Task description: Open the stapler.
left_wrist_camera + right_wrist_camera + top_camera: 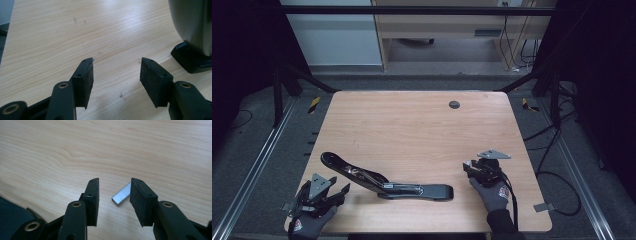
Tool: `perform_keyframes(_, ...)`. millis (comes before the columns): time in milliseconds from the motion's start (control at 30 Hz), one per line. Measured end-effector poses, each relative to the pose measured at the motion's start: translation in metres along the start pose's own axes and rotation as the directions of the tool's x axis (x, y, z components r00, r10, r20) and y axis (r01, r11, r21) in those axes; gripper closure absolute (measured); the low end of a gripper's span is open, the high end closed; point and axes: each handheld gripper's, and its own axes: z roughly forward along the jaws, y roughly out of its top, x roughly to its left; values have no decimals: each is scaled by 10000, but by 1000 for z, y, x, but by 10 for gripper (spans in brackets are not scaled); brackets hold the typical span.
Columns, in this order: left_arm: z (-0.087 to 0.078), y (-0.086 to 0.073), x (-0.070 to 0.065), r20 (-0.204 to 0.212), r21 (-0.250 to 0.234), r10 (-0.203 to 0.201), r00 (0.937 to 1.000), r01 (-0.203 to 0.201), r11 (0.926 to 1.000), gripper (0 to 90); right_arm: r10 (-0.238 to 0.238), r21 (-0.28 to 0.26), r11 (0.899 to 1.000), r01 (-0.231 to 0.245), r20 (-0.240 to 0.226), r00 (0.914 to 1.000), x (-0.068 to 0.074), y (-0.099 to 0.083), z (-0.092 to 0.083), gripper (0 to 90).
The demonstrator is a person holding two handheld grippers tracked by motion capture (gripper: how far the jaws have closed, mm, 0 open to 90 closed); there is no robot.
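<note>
The left hand-held gripper [343, 190] is held low at the near left corner by a gloved left hand [309, 225], its 2 jaws spread apart with nothing between the pads [86, 80]. The right hand-held gripper [468, 167] is gripped by the gloved right hand [494, 192] at the near right, pointed leftward and down, its jaws parted, pads [137, 200] pressing on nothing.

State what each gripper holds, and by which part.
Nothing is held. The left gripper is open over bare table beside the stapler. The right gripper is open around a staple strip, not pressing it.
</note>
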Motion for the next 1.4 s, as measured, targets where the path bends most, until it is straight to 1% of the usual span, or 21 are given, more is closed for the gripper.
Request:
perform_keyframes(33,0,0,0,0,0,0,10000,0,10000,441,0,0,10000,0,0,10000,0,0,0,599)
perform_keyframes(67,0,0,1,-9,-15,-48,10000,48,10000,440,-48,78,10000,47,184,9998,1,3,5,598)
perform_keyframes(133,0,0,1,-32,-27,-105,9999,105,9999,439,-19,90,10000,17,276,9996,1,6,10,592)
perform_keyframes(200,0,0,2,-39,-15,-112,9999,112,9999,439,58,225,9997,-66,342,9994,0,6,15,590)
perform_keyframes(267,0,0,2,-51,2,-117,9999,117,9999,438,29,341,9994,-47,524,9986,-1,7,19,590)
perform_keyframes(400,1,0,2,-25,49,-93,10000,93,9999,433,79,364,9993,-100,566,9984,-2,7,19,591)
perform_keyframes(433,1,0,2,-12,70,-93,10000,93,9999,431,173,394,9990,-198,627,9979,-3,8,18,595)
perform_keyframes(467,1,0,1,64,87,-111,9999,110,9999,430,225,452,9987,-256,668,9975,-3,8,18,599)
perform_keyframes(533,1,0,1,59,98,-66,10000,65,9999,429,265,596,9977,-312,770,9967,-3,8,19,605)
perform_keyframes(700,2,0,1,75,135,-111,9999,110,9998,426,160,831,9963,-224,772,9969,-2,6,23,615)
perform_keyframes(833,2,1,1,77,115,-136,9999,135,9998,425,240,948,9950,-314,785,9966,-2,6,26,626)
perform_keyframes(967,2,0,1,94,130,-143,9999,142,9998,424,187,1044,9942,-267,768,9969,0,6,29,638)
perform_keyframes(1167,2,0,1,117,149,-148,9998,146,9998,423,231,1028,9942,-310,765,9968,0,7,30,652)
perform_keyframes(1367,3,0,1,141,184,-137,9998,134,9997,422,122,1196,9925,-237,958,9953,0,6,32,667)
perform_keyframes(1400,3,0,1,137,194,-134,9998,131,9997,422,127,1233,9921,-247,967,9952,0,6,32,683)
